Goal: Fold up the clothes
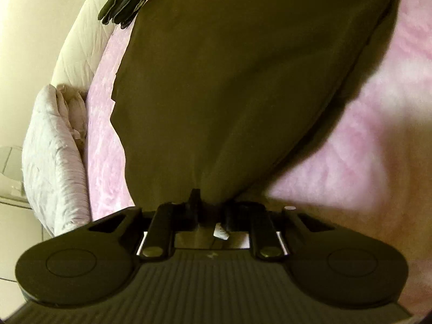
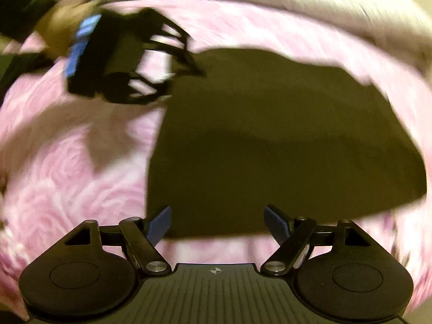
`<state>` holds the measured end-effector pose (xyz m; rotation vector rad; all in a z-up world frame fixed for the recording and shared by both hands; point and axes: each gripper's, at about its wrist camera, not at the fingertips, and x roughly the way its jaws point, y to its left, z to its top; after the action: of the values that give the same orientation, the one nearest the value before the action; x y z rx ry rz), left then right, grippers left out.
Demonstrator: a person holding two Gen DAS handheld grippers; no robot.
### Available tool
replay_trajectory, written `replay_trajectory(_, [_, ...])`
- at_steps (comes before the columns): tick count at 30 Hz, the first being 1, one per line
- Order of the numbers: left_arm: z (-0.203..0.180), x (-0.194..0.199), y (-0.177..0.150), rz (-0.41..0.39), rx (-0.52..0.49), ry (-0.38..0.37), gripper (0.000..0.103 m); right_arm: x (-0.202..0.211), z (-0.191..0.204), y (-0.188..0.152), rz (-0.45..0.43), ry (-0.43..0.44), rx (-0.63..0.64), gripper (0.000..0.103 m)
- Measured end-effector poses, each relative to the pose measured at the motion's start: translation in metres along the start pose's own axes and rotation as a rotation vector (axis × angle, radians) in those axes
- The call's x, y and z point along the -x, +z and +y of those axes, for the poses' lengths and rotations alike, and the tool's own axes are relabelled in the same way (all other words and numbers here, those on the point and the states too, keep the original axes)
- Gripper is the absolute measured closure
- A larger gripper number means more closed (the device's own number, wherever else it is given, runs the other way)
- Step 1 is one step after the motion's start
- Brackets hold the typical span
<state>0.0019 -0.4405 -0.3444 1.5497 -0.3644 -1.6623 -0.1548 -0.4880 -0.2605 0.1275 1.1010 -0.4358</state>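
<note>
A dark olive garment lies spread flat on a pink fluffy blanket. My left gripper is shut on one corner of it, the cloth pinched between the close-set fingers. In the right wrist view the same garment fills the middle, and the left gripper shows blurred at its far left corner, held by a person's hand. My right gripper stands open over the garment's near edge, its blue pads wide apart with nothing pressed between them.
A crumpled white quilt lies along the blanket's left edge, beside a cream quilted cover. A black bunched item rests past the garment's far corner. Pink blanket surrounds the garment on all sides.
</note>
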Motion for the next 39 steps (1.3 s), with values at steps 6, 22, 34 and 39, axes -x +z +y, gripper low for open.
replay_trajectory(6, [0.052, 0.001, -0.002, 0.009, 0.257, -0.159, 0.093, -0.033, 0.055, 0.000, -0.057, -0.057, 0.177, 0.017])
replay_trajectory(22, [0.053, 0.016, 0.006, 0.028, 0.202, -0.156, 0.094, -0.057, 0.023, -0.001, -0.076, -0.266, 0.377, 0.076])
replay_trajectory(34, [0.029, 0.107, 0.003, 0.077, 0.137, -0.185, 0.096, 0.024, 0.021, 0.024, -0.034, 0.109, 0.243, 0.092])
replay_trajectory(39, [0.027, 0.157, 0.000, 0.154, 0.145, -0.270, 0.096, 0.058, 0.039, 0.027, -0.035, 0.302, 0.204, 0.093])
